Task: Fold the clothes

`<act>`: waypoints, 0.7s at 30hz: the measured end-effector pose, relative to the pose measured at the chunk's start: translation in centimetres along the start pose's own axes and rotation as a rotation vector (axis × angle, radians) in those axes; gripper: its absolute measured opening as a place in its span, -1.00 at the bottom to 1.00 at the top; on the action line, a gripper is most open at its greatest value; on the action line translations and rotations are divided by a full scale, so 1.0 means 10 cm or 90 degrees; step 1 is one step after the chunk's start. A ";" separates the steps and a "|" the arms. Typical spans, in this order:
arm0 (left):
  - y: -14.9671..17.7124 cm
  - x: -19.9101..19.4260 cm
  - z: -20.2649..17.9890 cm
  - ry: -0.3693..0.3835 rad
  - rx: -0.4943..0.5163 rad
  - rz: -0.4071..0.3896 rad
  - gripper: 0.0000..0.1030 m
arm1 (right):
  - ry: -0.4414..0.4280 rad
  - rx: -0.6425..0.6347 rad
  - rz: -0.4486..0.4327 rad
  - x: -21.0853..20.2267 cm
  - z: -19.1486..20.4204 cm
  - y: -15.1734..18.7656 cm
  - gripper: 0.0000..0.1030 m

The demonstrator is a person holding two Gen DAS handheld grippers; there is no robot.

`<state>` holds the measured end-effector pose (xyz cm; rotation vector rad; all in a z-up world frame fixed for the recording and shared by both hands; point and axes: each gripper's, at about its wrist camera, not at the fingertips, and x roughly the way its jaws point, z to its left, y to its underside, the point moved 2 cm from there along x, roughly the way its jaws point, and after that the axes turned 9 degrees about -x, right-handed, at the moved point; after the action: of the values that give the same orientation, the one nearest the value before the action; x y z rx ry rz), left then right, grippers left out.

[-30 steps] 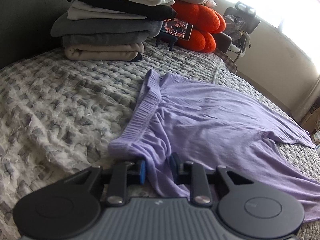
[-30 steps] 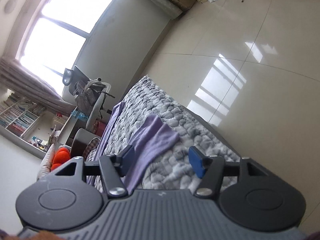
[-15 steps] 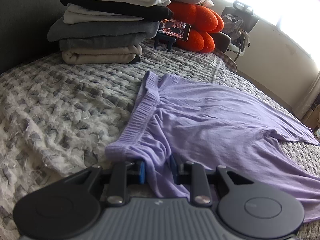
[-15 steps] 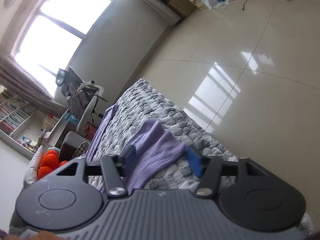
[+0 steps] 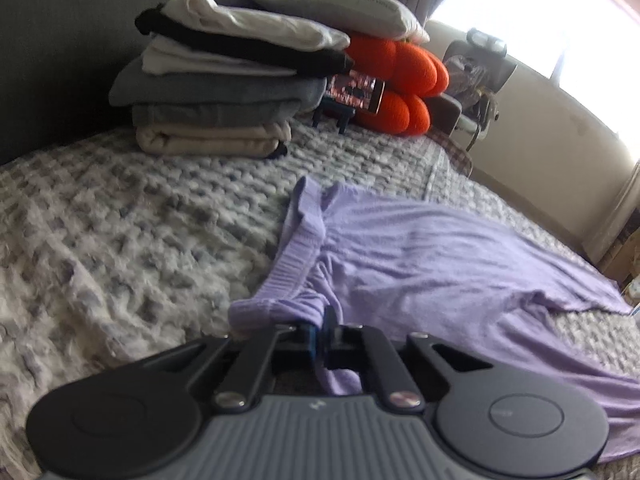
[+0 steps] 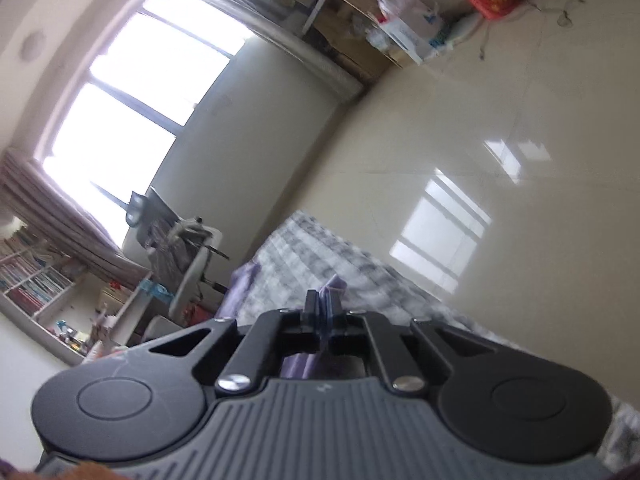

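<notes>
A lilac garment point(image 5: 432, 256) with a ribbed waistband lies spread on the grey knitted bedspread point(image 5: 120, 232). My left gripper point(image 5: 320, 330) is shut on the near corner of its waistband, low over the bed. In the right wrist view my right gripper point(image 6: 322, 312) is shut on another lilac end of the garment point(image 6: 332, 286), near the bed's edge point(image 6: 360, 264) above the floor. Cloth hangs between the fingers of both grippers.
A stack of folded clothes point(image 5: 224, 92) stands at the bed's far left. Behind it are a grey pillow point(image 5: 340, 12), orange cushions point(image 5: 404, 80) and a phone on a stand point(image 5: 354, 92). A chair point(image 6: 180, 248) and shiny tiled floor point(image 6: 480, 160) lie beyond the bed.
Both grippers have closed on the lilac garment: the left on the waistband corner, the right on the far end. The right view has tilted up toward the room.
</notes>
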<state>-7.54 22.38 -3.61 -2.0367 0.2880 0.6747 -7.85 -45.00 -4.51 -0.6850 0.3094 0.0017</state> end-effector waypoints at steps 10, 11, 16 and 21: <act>-0.07 -0.16 0.04 0.022 -0.009 -0.018 -0.95 | -0.015 -0.043 -0.037 -0.14 0.15 -0.21 -0.94; -0.07 -0.16 0.04 0.023 -0.009 -0.017 -0.95 | -0.010 -0.048 -0.030 -0.11 0.15 -0.20 -0.94; -0.05 -0.24 0.04 0.026 -0.012 -0.018 -0.95 | -0.001 -0.045 -0.020 -0.09 0.09 -0.11 -0.94; -0.08 -0.28 0.06 0.023 -0.004 -0.022 -0.95 | 0.010 -0.031 -0.019 -0.13 -0.01 -0.06 -0.94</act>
<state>-9.71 23.17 -1.68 -2.0574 0.2714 0.6179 -9.08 -45.44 -3.82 -0.7376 0.3154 -0.0243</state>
